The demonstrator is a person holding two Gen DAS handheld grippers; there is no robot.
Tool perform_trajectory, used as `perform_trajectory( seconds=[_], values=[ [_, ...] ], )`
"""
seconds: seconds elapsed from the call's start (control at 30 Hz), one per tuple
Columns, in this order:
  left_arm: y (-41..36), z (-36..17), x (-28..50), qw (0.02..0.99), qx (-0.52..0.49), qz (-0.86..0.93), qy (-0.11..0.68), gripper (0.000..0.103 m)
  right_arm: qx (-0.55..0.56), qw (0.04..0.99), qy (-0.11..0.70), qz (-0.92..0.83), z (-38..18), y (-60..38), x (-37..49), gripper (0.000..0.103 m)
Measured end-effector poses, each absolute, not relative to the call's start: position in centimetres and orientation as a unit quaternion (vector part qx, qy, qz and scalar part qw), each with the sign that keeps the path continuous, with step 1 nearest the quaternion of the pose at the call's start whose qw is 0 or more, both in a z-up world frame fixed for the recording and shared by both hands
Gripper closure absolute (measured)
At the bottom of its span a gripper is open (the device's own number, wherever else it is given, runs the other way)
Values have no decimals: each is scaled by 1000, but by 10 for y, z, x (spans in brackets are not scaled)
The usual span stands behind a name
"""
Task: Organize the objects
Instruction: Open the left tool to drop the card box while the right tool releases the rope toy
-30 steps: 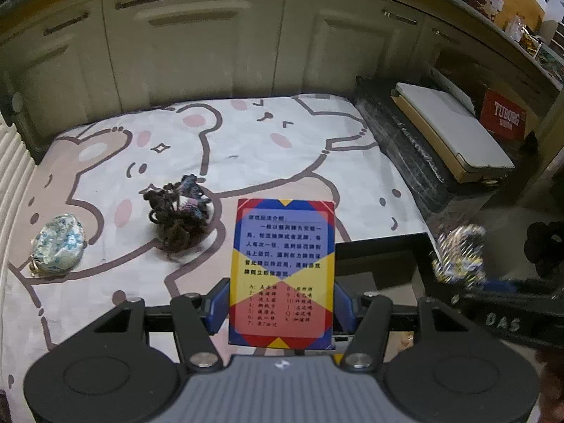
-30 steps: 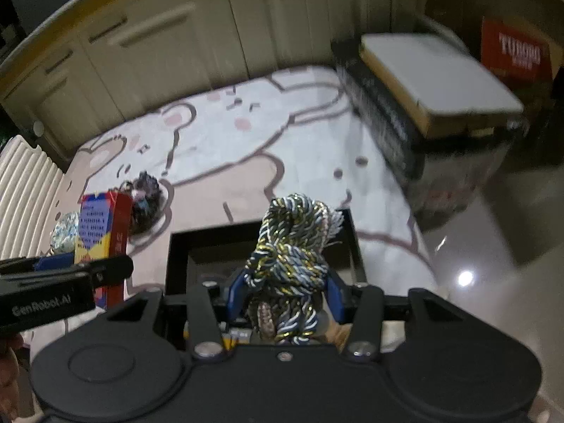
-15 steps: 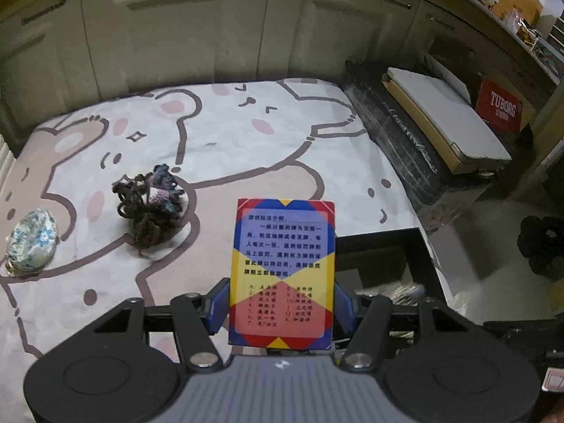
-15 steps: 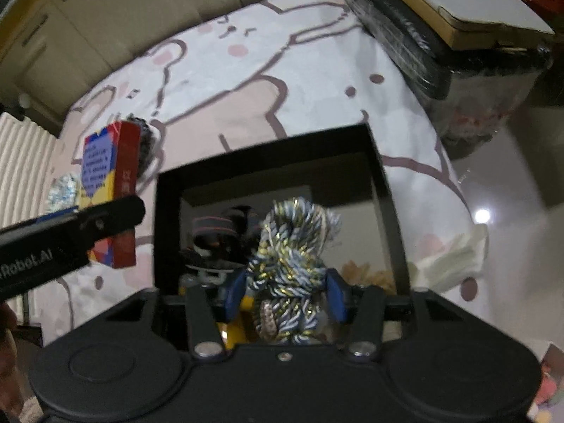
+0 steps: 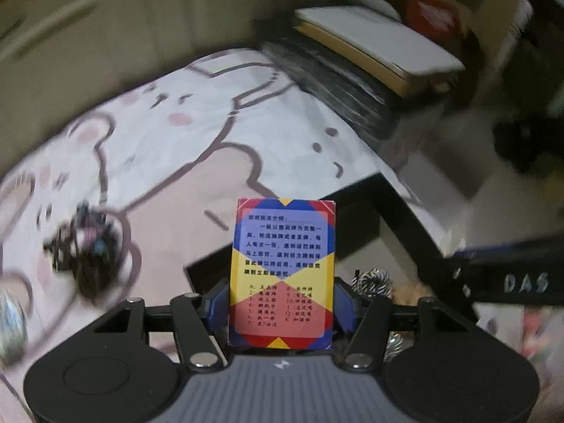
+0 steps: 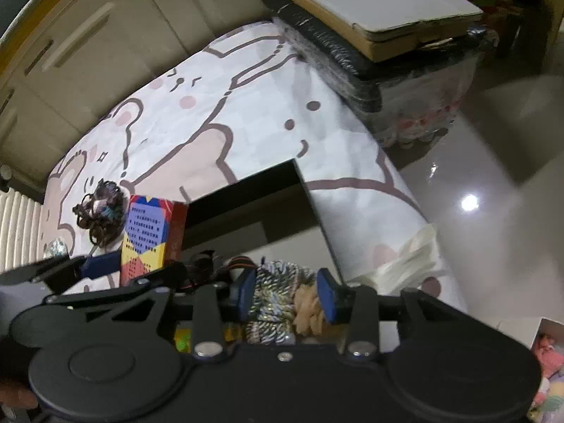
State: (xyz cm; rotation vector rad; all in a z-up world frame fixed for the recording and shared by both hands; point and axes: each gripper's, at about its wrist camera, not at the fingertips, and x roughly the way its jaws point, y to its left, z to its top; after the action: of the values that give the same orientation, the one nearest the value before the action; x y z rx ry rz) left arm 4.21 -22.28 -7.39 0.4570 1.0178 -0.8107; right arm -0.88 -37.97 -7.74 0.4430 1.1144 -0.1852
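My left gripper (image 5: 281,303) is shut on a red, blue and yellow card box (image 5: 282,271), held upright over the near left corner of the black storage box (image 5: 405,218). The card box also shows in the right wrist view (image 6: 148,236). My right gripper (image 6: 285,296) is open low inside the black box (image 6: 246,190), its blue pads apart on either side of a silver-and-gold cord bundle (image 6: 273,294) that rests among other items. The cord also shows in the left wrist view (image 5: 373,282).
A dark tangled hair-tie bundle (image 6: 102,211) and a small blue patterned pouch (image 6: 54,248) lie on the bear-print cloth (image 6: 264,105) at left. A black wrapped crate with a flat carton on top (image 6: 380,10) stands at the back right. Glossy floor lies to the right.
My right gripper has gone down into the black box and opened, letting go of the cord bundle. My left gripper with the card box has swung right, toward the black box.
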Motion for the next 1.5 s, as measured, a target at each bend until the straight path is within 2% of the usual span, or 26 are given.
perform_trajectory(
  seconds=[0.37, 0.7, 0.77, 0.83, 0.93, 1.37, 1.5],
  values=[
    [-266, -94, 27, 633, 419, -515, 398, 43, 224, 819, 520, -94, -78, -387, -7, 64],
    [-265, -102, 45, 567, 502, -525, 389, 42, 224, 814, 526, -96, -83, -394, -6, 65],
    [-261, -104, 47, 565, 504, -524, 390, 40, 224, 814, 528, -95, -84, -394, -6, 64],
    [-260, -102, 47, 574, 495, -523, 391, 31, 225, 813, 529, -92, -84, -394, -5, 64],
    [-259, -98, 46, 591, 470, -524, 395, 26, 220, 816, 527, -89, -82, -392, -6, 64],
    [-234, -63, 43, 672, 373, -471, 433, 25, 206, 835, 503, -89, -62, -383, -14, 63],
    [-216, -52, 48, 711, 334, -426, 448, 25, 190, 846, 491, -88, -51, -375, -17, 58]
  ],
)
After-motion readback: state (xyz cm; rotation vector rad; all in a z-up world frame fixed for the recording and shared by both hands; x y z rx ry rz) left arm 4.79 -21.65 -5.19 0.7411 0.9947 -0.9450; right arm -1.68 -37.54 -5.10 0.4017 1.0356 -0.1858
